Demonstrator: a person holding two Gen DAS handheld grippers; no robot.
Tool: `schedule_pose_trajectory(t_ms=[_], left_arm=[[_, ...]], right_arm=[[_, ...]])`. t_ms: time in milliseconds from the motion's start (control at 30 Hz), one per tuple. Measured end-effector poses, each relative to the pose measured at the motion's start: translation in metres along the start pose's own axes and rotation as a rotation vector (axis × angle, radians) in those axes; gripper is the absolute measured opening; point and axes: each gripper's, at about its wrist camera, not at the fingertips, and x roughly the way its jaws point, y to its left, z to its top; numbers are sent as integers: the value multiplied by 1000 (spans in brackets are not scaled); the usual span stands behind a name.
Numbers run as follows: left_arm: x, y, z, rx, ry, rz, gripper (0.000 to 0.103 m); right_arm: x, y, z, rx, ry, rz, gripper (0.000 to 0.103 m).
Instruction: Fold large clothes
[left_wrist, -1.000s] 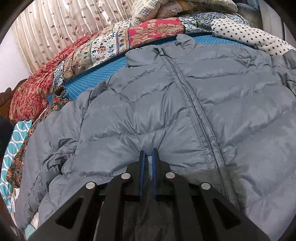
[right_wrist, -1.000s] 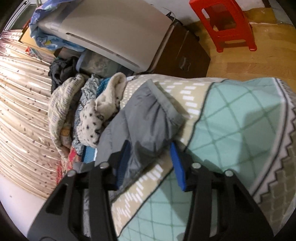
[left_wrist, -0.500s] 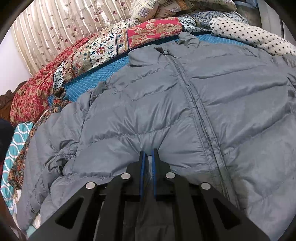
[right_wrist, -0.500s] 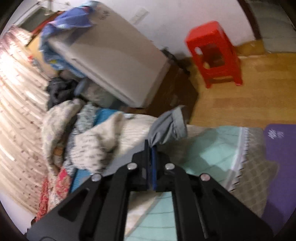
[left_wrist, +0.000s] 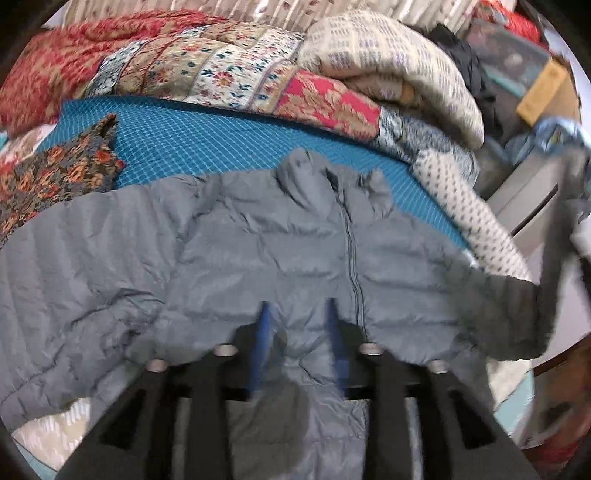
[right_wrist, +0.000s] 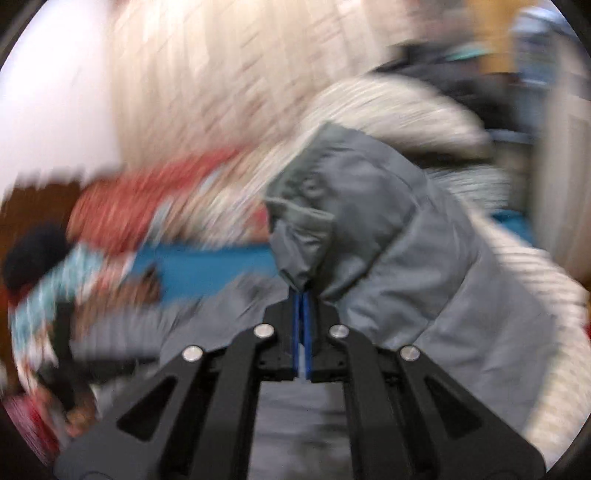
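Between the left gripper (left_wrist: 297, 325) fingers, which stand apart with grey fabric bunched in the gap but not visibly pinched, lies the lower front of the grey puffer jacket (left_wrist: 258, 258). The right gripper (right_wrist: 303, 314) is clamped tight on a fold of the same jacket, probably the sleeve end, which stands up in a peak just ahead of its tips. Beyond the left tips the jacket spreads zip-side up, the collar (left_wrist: 332, 177) farthest out, one sleeve trailing away left of them. It rests on a blue checked sheet (left_wrist: 207, 140), with piled quilts (left_wrist: 221, 74) behind. The jacket looks light, puffy and slick-shelled, so it will likely slump and slide. Hems, cuffs and seams should give surer purchase than the smooth quilted panels, which may slip free.
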Motion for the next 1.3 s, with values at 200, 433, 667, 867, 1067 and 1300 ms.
schedule_pose_trajectory(t_ms=[200, 433, 667, 867, 1067, 1300], left_arm=[[-13, 44, 0, -40, -35, 14, 0], [-7, 66, 0, -65, -33, 36, 0], [4, 28, 11, 7, -58, -4, 0], [32, -16, 28, 102, -60, 21, 0], [93, -21, 29, 154, 69, 222, 0], [113, 1, 5, 190, 62, 305, 0]], right_arm=[[123, 113, -56, -204, 238, 107, 2], [146, 144, -92, -273, 392, 301, 60], [42, 39, -48, -23, 150, 263, 65], [1, -94, -59, 229, 92, -64, 39], [62, -127, -85, 235, 291, -185, 36], [115, -126, -104, 128, 343, -281, 35]])
